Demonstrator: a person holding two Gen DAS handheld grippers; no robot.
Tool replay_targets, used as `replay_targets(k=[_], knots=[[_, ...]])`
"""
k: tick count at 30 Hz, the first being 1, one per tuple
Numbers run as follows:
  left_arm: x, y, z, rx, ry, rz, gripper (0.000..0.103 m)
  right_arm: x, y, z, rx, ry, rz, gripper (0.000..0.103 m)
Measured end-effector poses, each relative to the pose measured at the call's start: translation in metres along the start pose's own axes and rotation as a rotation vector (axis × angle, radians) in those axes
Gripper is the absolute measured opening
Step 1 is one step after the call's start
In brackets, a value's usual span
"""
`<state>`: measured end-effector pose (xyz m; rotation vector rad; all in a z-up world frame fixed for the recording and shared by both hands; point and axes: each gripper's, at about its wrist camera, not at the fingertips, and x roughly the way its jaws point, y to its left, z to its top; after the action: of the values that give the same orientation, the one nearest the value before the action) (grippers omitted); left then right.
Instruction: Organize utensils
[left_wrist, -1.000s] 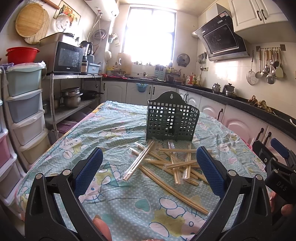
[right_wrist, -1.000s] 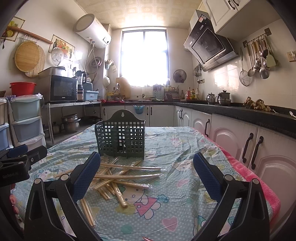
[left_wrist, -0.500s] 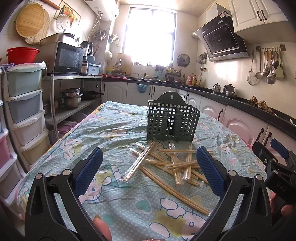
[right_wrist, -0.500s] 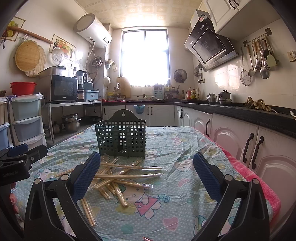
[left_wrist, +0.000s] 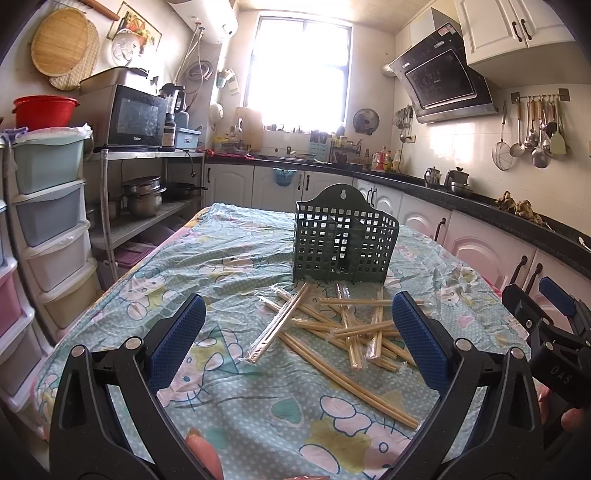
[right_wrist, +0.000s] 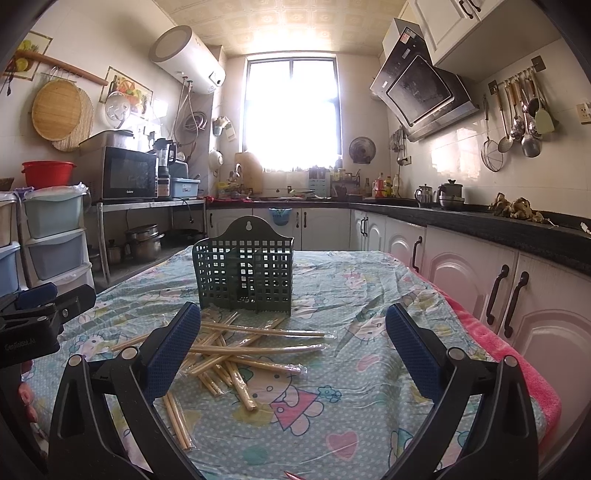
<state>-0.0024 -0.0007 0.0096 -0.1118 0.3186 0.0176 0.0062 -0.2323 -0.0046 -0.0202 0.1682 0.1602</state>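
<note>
No change is seen over the last second: left gripper (left_wrist: 298, 338) and right gripper (right_wrist: 291, 339) are held with jaws apart, empty, chopsticks (left_wrist: 340, 325) still scattered mid-table before the empty holder (left_wrist: 345, 245); nothing sorted yet.

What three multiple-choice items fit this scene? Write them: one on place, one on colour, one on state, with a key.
1. The chopsticks lie:
A. inside the basket
B. on the tablecloth in front of the basket
C. on the counter

2. The utensil basket is:
A. dark green
B. red
C. white

3. The left claw and right claw are:
A. both shut on chopsticks
B. one open, one shut
C. both open, holding nothing

Key: B, the pile sprawls on the tablecloth; A, its grid walls are dark green; C, both pairs of blue pads stand wide apart.
</note>
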Motion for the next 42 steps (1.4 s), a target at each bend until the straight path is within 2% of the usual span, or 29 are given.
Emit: replay_targets(k=[10, 23, 26, 32, 42], knots=[[0.007, 0.010, 0.002, -0.017, 0.023, 0.015, 0.093, 0.005, 0.011, 0.000, -0.038, 0.045, 0.056, 0.097], [0.031, 0.062, 0.019, -0.129, 0.109, 0.090, 0.093, 0.034, 0.024, 0.007, -0.065, 0.210, 0.161, 0.097], [0.037, 0.068, 0.025, -0.124, 0.130, 0.097, 0.093, 0.042, 0.024, 0.012, -0.059, 0.237, 0.174, 0.097], [0.051, 0.055, 0.045, -0.029, 0.144, 0.067, 0.093, 0.065, 0.020, 0.027, -0.054, 0.278, 0.166, 0.097], [0.094, 0.014, 0.076, 0.070, 0.221, -0.076, 0.093, 0.101, 0.005, 0.046, -0.051, 0.325, 0.109, 0.097]])
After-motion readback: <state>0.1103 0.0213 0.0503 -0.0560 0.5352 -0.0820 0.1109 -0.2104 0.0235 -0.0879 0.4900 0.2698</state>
